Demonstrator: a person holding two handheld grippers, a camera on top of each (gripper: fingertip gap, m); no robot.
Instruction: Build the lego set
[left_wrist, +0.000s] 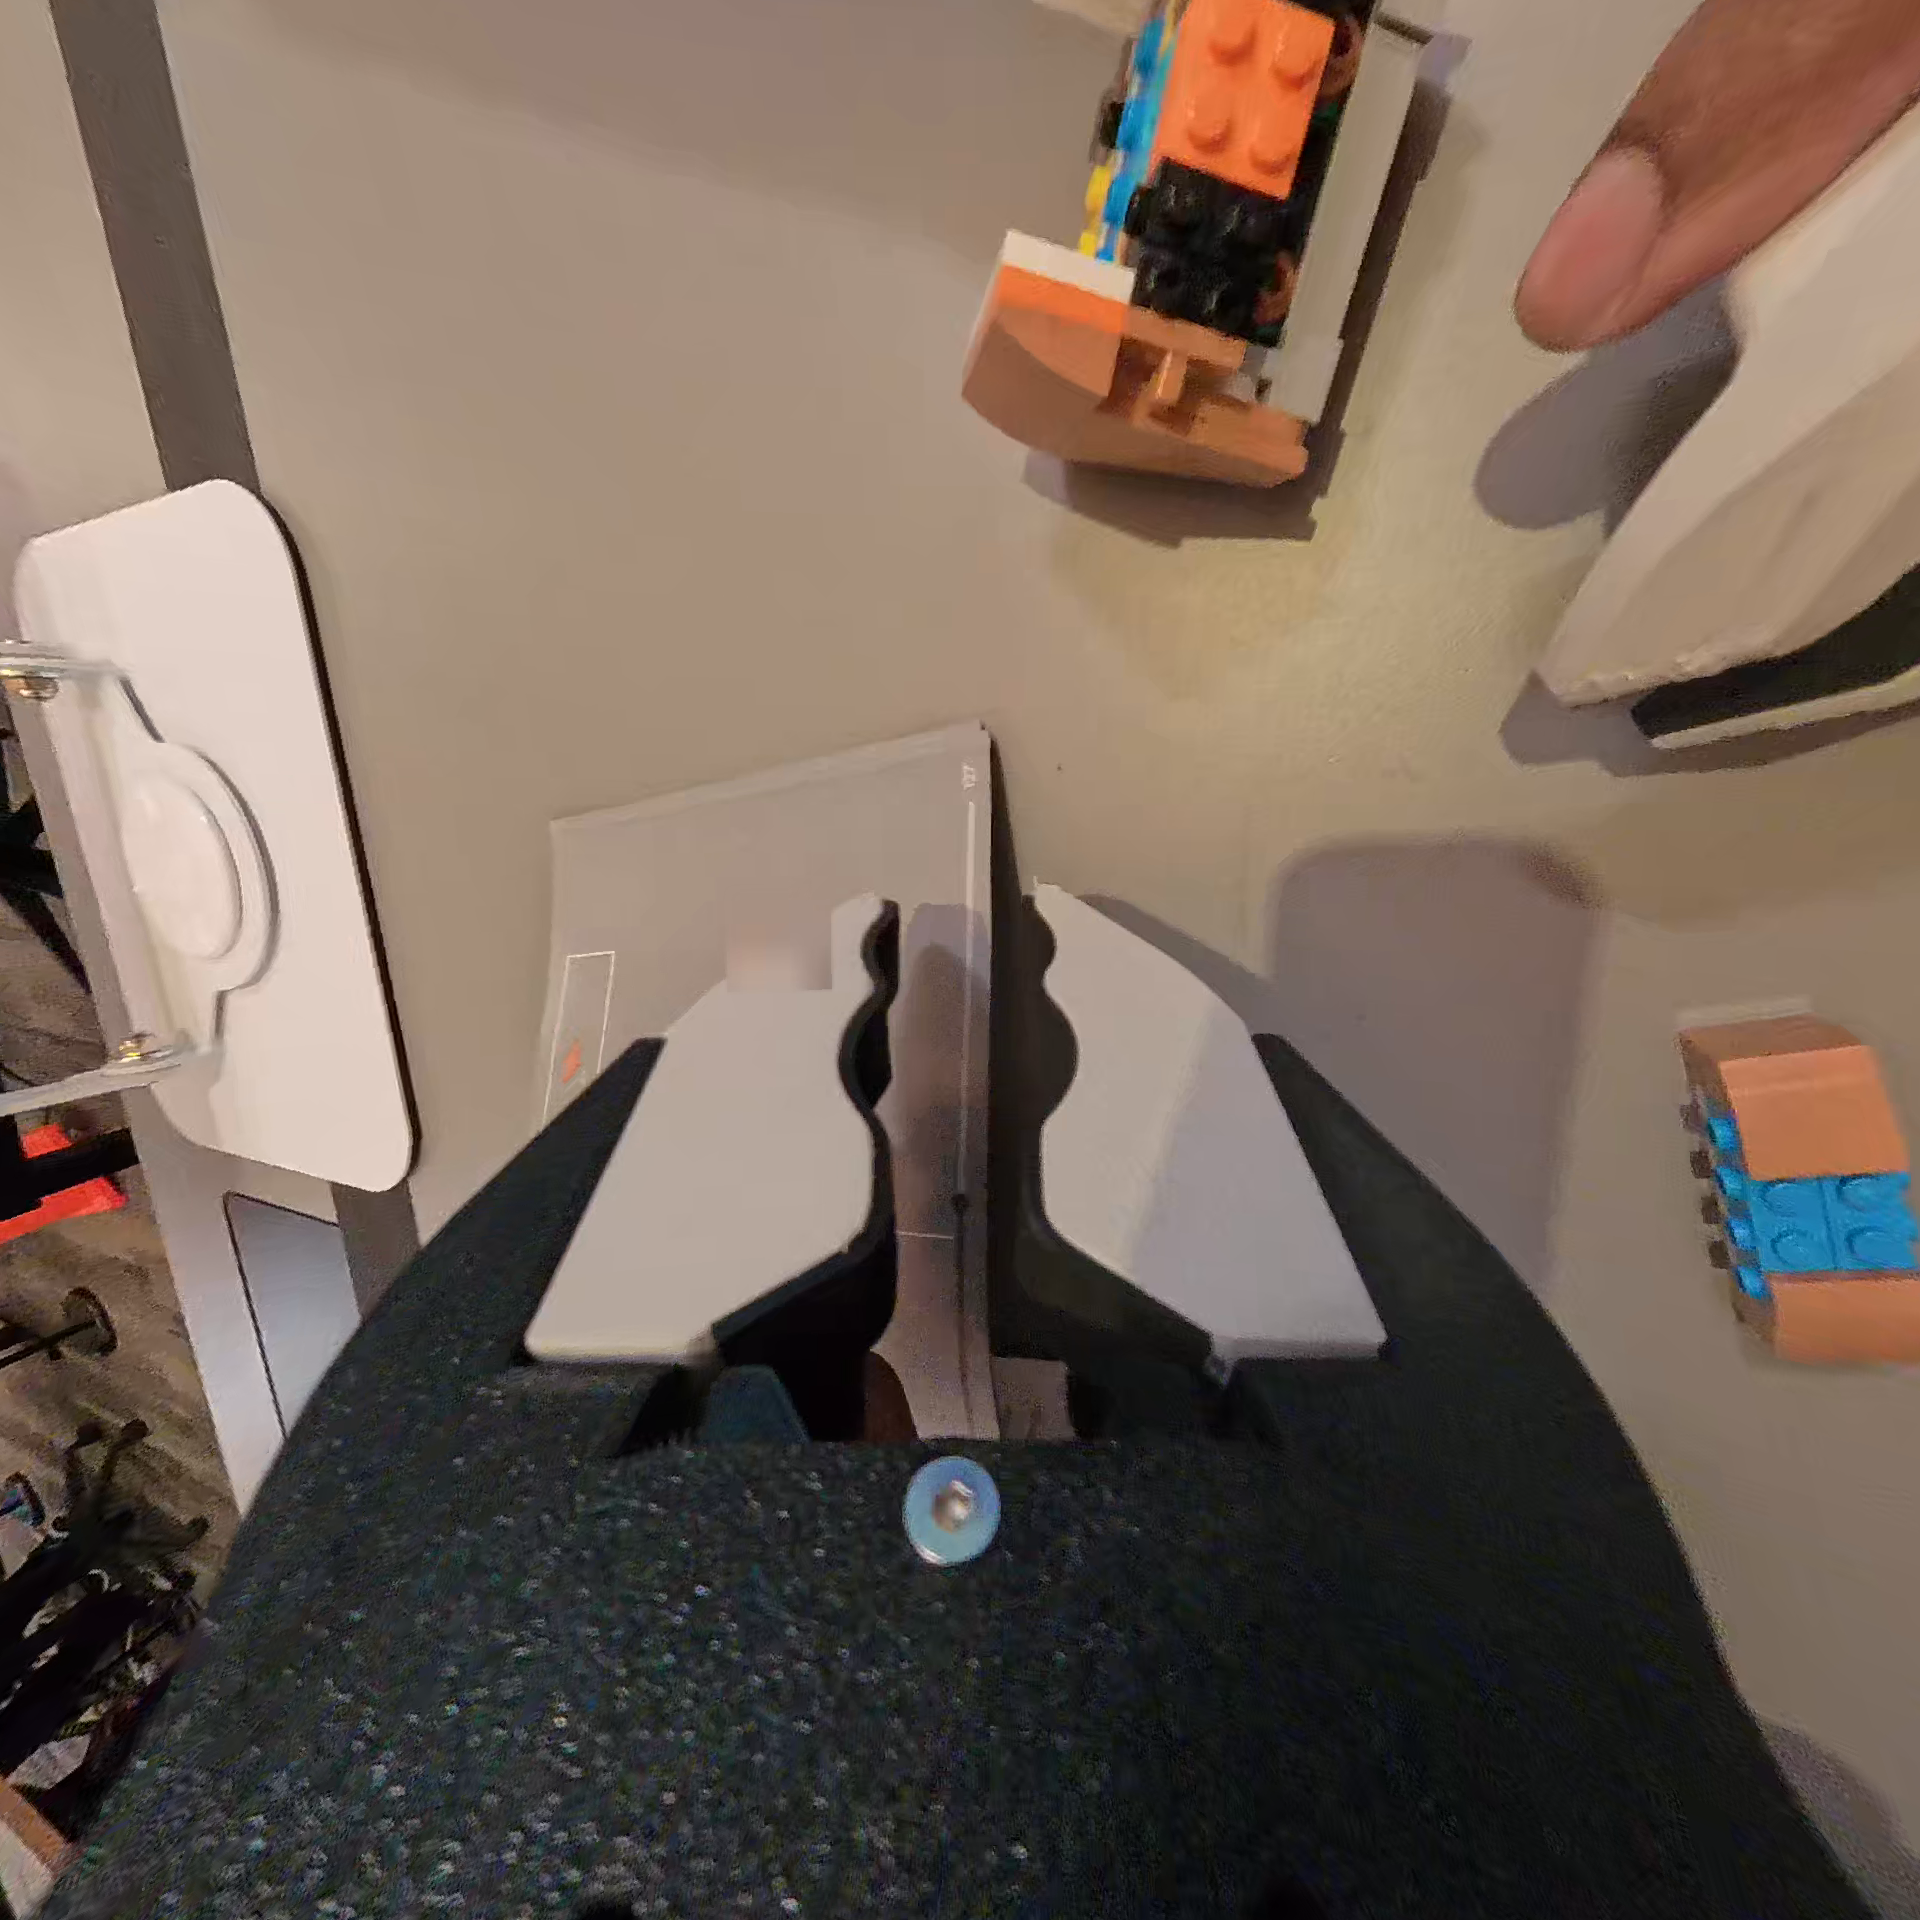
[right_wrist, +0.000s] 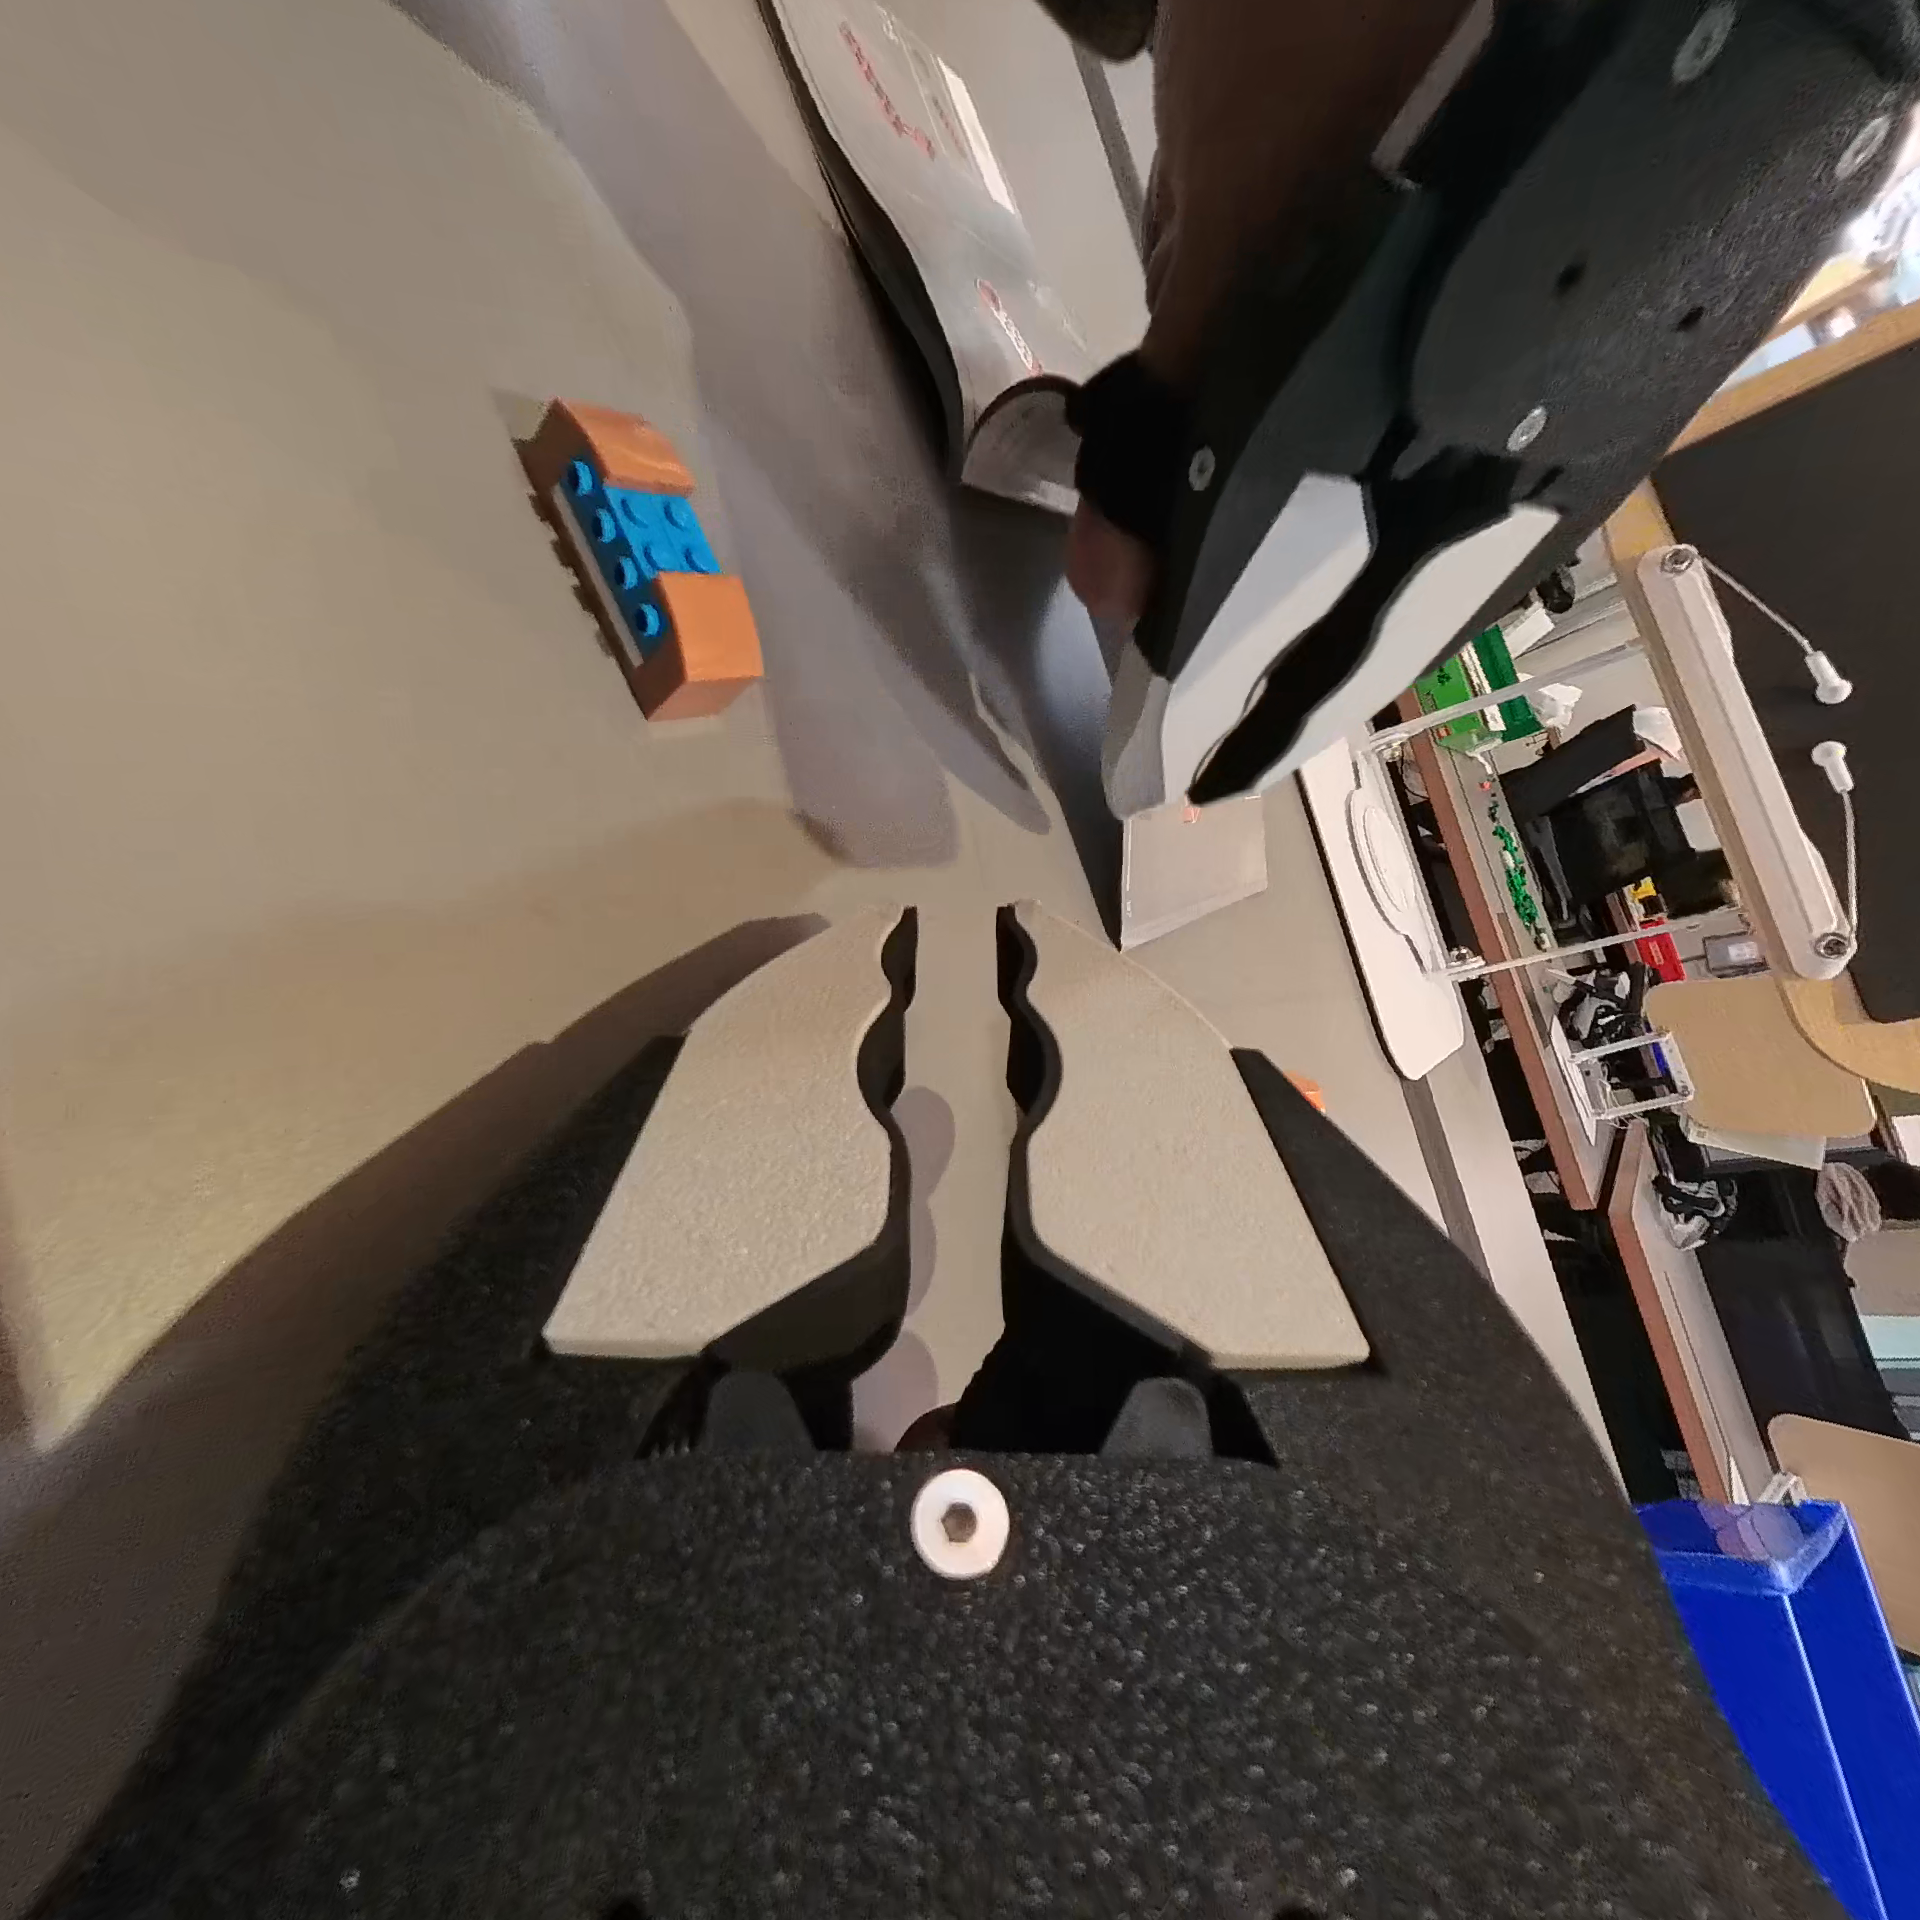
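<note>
Left hand-held gripper (left_wrist: 961, 914): low centre of the left wrist view, fingers parted by a narrow gap with nothing between them, hovering over the grey instruction booklet (left_wrist: 758, 862).
Right hand-held gripper (right_wrist: 956, 920): low centre of the right wrist view, likewise slightly spread and empty — pointed at bare surface (right_wrist: 260, 779).
Larger lego assembly (left_wrist: 1174, 260): upper centre of the left wrist view; an orange brick on black ones, blue and yellow pieces along one side, a brown curved piece at its near end, resting against a grey plate.
Smaller lego sub-assembly (left_wrist: 1808, 1184): right edge of the left wrist view, upper left of the right wrist view (right_wrist: 649, 551); blue studded bricks between two brown curved pieces, lying alone on the surface, well apart from the larger build.
Step in hand: seemingly between grasps — checking the booklet, no piece held.
Next move: probably one gripper must open wider, close on the blue-and-brown sub-assembly across its sides, and bring it to the larger build with studs aligned while the other steadies that build.
</note>
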